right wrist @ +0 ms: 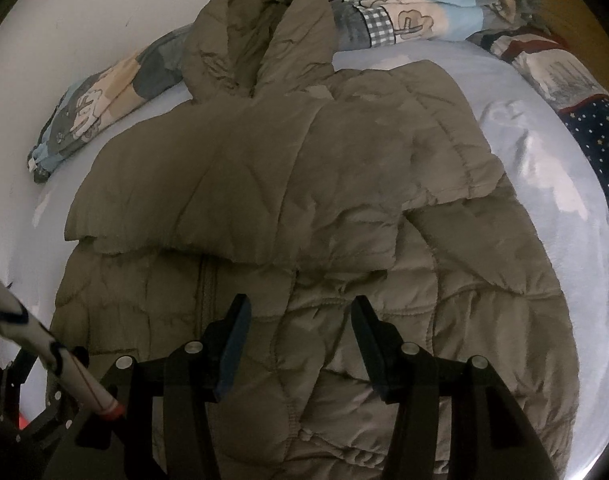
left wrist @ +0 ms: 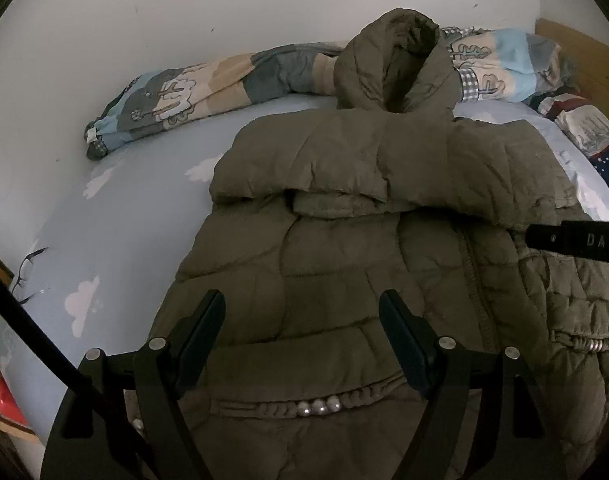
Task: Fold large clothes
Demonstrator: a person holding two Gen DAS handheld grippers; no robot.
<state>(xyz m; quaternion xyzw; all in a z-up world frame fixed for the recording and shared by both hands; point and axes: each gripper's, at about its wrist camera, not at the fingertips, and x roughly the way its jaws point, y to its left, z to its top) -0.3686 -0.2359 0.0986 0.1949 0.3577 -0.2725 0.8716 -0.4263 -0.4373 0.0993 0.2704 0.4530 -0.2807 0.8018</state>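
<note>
An olive quilted hooded jacket (left wrist: 344,208) lies flat on a pale blue bed sheet (left wrist: 136,216), hood (left wrist: 396,64) towards the wall. Both sleeves are folded across its chest (right wrist: 264,184). My left gripper (left wrist: 302,304) hovers open above the jacket's lower half, near a gathered hem with pearl beads (left wrist: 320,405); nothing is between its fingers. My right gripper (right wrist: 300,312) also stands open over the jacket's lower middle (right wrist: 324,320), its jaws holding nothing. A black part of the right tool (left wrist: 576,240) shows at the right edge of the left wrist view.
A rolled patterned quilt (left wrist: 192,92) lies along the white wall behind the hood. Patterned bedding and a starry dark cloth (right wrist: 596,140) sit at the right, by a wooden headboard (left wrist: 576,52). Eyeglasses (left wrist: 26,272) rest on the sheet at the left edge.
</note>
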